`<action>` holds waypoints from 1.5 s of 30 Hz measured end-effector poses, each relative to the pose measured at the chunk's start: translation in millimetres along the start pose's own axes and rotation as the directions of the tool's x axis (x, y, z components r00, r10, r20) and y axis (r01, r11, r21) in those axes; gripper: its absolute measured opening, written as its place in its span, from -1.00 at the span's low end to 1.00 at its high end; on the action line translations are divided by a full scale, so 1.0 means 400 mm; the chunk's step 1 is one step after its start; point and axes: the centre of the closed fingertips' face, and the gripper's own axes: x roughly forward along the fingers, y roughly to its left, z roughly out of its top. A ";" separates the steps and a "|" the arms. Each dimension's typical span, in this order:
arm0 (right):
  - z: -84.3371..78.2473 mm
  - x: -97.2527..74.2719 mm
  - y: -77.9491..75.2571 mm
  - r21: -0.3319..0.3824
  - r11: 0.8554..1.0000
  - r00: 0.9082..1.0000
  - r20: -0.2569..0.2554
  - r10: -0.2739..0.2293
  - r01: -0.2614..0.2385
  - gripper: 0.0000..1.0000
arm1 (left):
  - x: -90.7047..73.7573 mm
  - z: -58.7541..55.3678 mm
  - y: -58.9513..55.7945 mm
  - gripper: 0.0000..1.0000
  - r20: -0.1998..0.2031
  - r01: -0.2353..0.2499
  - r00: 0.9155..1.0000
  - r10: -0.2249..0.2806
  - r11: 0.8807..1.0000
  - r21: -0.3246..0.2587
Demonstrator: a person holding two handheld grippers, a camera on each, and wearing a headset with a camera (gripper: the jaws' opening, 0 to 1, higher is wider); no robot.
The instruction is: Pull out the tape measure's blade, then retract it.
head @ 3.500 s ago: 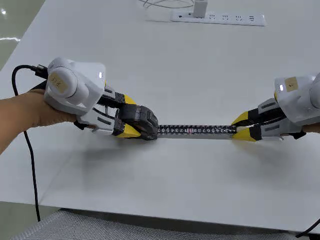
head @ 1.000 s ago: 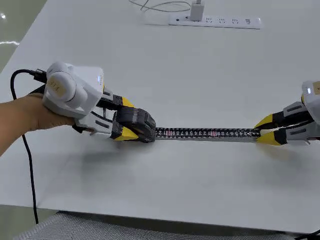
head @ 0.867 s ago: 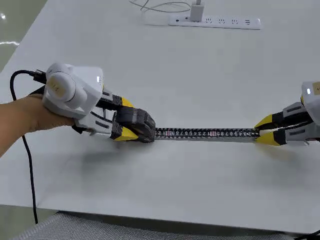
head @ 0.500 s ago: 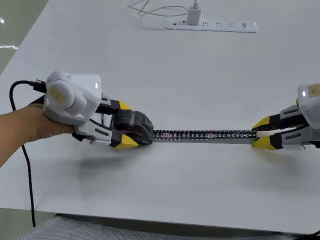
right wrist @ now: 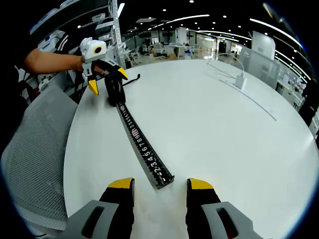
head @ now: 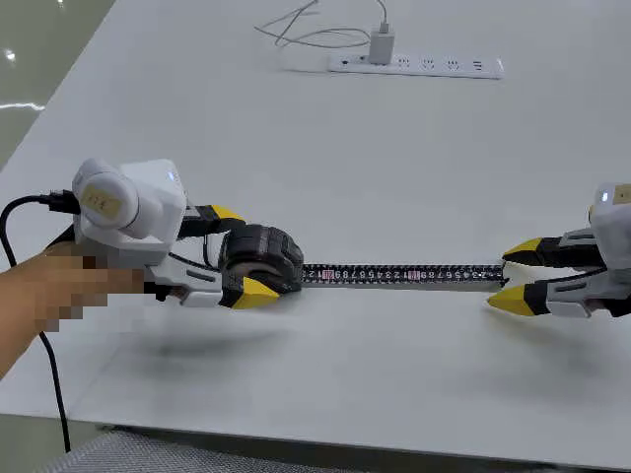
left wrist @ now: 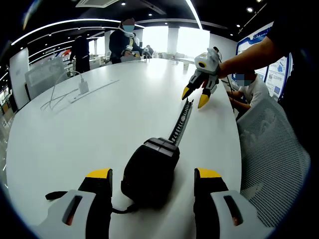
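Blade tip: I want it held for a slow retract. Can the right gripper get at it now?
Probably yes: the blade tip lies bare on the table at the mouth of the open right gripper.

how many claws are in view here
2: the left claw flanks the tape measure case; the right claw is open at the free end of the blade.
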 end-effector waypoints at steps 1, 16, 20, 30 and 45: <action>0.004 -0.001 0.005 0.015 1.000 1.000 0.012 -0.002 0.002 -0.19 | -0.002 -0.005 0.000 0.30 -0.008 -0.013 1.000 0.012 1.000 -0.014; 0.016 -0.057 0.027 0.211 0.962 0.982 0.039 -0.185 0.173 0.12 | -0.066 -0.034 0.000 0.59 -0.003 -0.225 0.973 0.230 0.948 -0.223; 0.033 -0.076 0.048 0.249 0.949 0.974 0.066 -0.219 0.196 0.18 | -0.091 -0.034 -0.015 0.67 0.018 -0.263 0.959 0.281 0.917 -0.301; 0.057 -0.113 0.097 0.276 0.930 0.956 0.096 -0.279 0.243 0.63 | -0.141 -0.028 -0.046 0.89 0.007 -0.301 0.947 0.322 0.893 -0.334; 0.090 -0.150 0.164 0.296 0.916 0.930 0.165 -0.329 0.271 0.98 | -0.186 0.014 -0.069 0.98 0.068 -0.326 0.926 0.371 0.878 -0.350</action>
